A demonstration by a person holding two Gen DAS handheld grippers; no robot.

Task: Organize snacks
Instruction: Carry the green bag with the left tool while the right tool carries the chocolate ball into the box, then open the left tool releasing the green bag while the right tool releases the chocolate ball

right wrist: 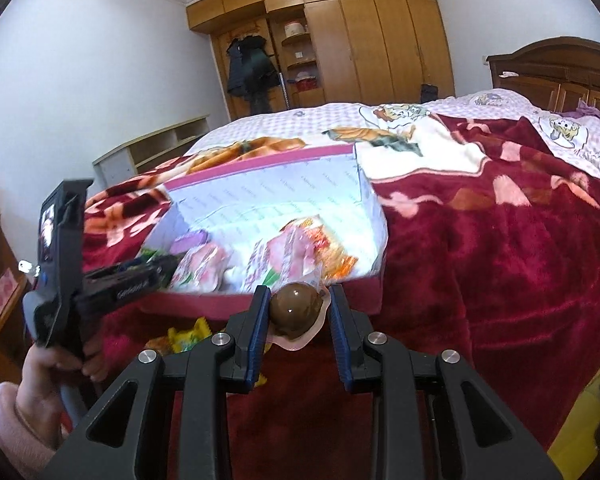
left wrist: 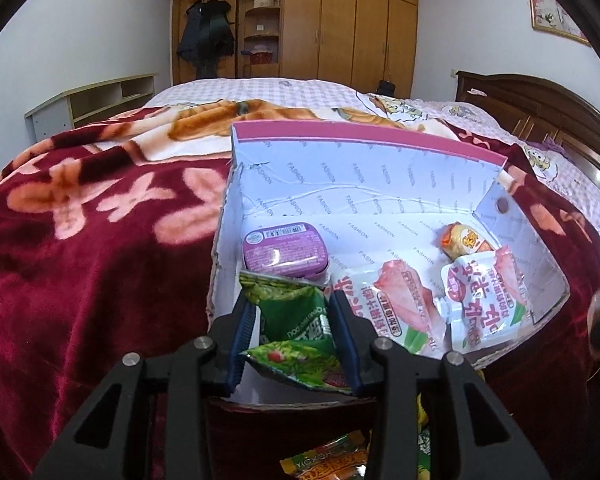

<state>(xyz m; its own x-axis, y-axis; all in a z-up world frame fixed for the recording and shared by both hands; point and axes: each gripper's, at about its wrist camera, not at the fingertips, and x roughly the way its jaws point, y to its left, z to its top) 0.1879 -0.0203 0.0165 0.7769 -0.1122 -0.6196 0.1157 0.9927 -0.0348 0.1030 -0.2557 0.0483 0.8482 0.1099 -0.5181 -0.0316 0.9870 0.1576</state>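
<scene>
A white cardboard box (left wrist: 340,184) with a pink rim lies on the bed; it also shows in the right wrist view (right wrist: 300,196). Inside are a purple tin (left wrist: 284,250), two pink-and-white pouches (left wrist: 404,300), and an orange wrapped candy (left wrist: 462,240). My left gripper (left wrist: 294,320) is shut on a green snack packet (left wrist: 296,320) over the box's near left corner. My right gripper (right wrist: 298,312) is shut on a brown ball-shaped snack in clear wrapping (right wrist: 296,308), just in front of the box's near wall. The left gripper (right wrist: 140,276) shows at the left of the right wrist view.
The box sits on a dark red flowered blanket (left wrist: 100,240). An orange snack packet (left wrist: 332,460) and a yellow one (right wrist: 188,336) lie on the blanket in front of the box. A wooden headboard (right wrist: 560,76) stands on the right, a wardrobe (left wrist: 340,20) beyond the bed.
</scene>
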